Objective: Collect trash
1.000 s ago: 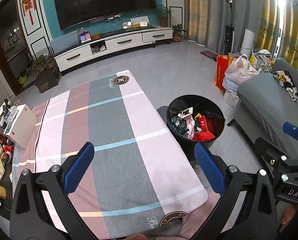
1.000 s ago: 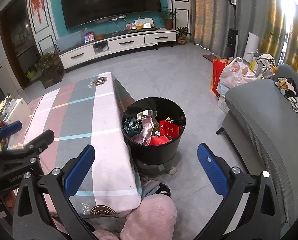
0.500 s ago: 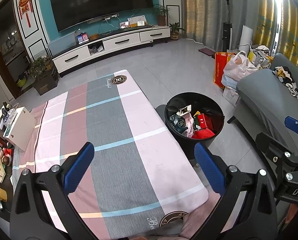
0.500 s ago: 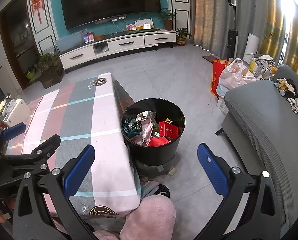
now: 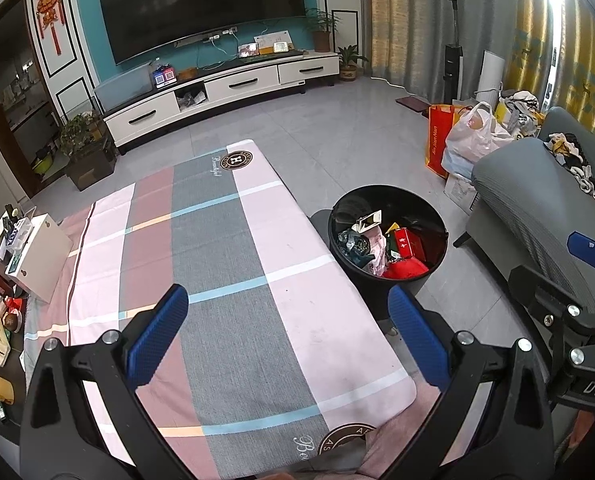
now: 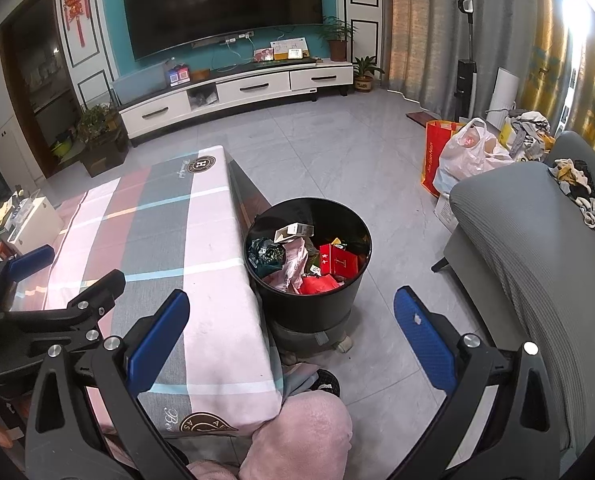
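A black round trash bin point(image 5: 389, 280) stands on the floor right of the table; it also shows in the right wrist view point(image 6: 309, 304). It holds a red box point(image 6: 337, 260), a white carton point(image 6: 293, 232), pink wrappers and other trash. My left gripper point(image 5: 287, 330) is open and empty above the near end of the table with the checked cloth point(image 5: 217, 248). My right gripper point(image 6: 291, 334) is open and empty above the table's right edge and the bin. Each gripper shows at the edge of the other's view.
A white box point(image 5: 37, 256) and small clutter sit at the table's left edge. A grey sofa point(image 6: 537, 260) stands right of the bin. Bags point(image 6: 461, 156) lie on the floor beyond it. A TV cabinet point(image 5: 225, 92) lines the far wall.
Both grippers have stayed open and empty. The views have shifted only slightly; the left gripper sits a little closer in the right wrist view.
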`<state>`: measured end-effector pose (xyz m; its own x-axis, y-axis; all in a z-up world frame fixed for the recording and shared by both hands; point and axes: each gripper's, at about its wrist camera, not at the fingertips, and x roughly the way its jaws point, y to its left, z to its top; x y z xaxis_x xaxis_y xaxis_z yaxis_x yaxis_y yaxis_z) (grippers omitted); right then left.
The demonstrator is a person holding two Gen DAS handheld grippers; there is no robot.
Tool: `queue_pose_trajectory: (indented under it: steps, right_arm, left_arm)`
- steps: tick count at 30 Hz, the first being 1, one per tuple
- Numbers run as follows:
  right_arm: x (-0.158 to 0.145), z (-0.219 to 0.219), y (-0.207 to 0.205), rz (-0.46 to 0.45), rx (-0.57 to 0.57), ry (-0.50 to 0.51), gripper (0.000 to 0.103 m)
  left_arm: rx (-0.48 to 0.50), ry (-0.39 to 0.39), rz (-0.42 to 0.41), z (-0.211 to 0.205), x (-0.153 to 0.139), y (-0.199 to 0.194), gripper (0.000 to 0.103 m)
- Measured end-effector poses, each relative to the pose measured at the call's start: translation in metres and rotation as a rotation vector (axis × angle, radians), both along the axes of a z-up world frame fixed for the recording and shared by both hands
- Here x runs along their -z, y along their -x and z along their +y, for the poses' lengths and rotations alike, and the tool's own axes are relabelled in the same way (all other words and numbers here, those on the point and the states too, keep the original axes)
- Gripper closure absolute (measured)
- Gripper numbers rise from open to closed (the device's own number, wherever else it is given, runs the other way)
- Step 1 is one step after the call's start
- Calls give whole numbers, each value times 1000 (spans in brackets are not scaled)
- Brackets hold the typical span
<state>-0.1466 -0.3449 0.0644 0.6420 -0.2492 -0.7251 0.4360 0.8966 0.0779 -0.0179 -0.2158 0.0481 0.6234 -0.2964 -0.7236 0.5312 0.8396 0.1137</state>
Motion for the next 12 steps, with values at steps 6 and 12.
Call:
queue_pose_trajectory:
  steps: [6,12]
  right_arm:
    - [0,0,0,0,-1,1,3]
    - [0,0,0,0,0,0,3]
  left_arm:
    - [-1,0,0,-2,0,1,3]
    - [-1,0,1,-2,0,2,3]
